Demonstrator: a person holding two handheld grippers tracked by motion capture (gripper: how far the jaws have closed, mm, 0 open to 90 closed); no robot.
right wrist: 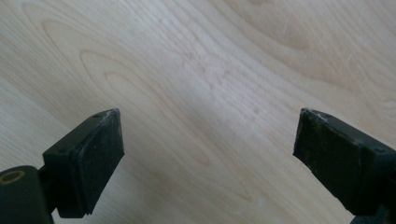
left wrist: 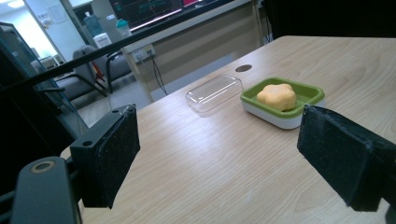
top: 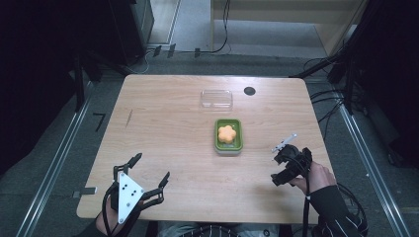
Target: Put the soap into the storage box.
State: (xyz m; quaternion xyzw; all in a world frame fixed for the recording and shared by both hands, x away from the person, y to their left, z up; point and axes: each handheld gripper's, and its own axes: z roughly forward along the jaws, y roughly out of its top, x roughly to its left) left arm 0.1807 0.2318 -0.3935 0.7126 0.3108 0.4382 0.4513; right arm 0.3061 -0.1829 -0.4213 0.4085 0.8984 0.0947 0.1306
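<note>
Handling the green soap dish [top: 229,135] at table centre: rigid, light, likely slick; grip its long rim. Its orange soap [top: 227,133] looks slippery. Right gripper [top: 282,165], near right, and left gripper [top: 148,170] both gape wide, empty.

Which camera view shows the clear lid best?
The left gripper view: the clear lid lies close, seen from the side, beside the green soap dish, so its shape is plain. The high view gives it small and faint beyond the dish. The right gripper view looks at bare table.
</note>
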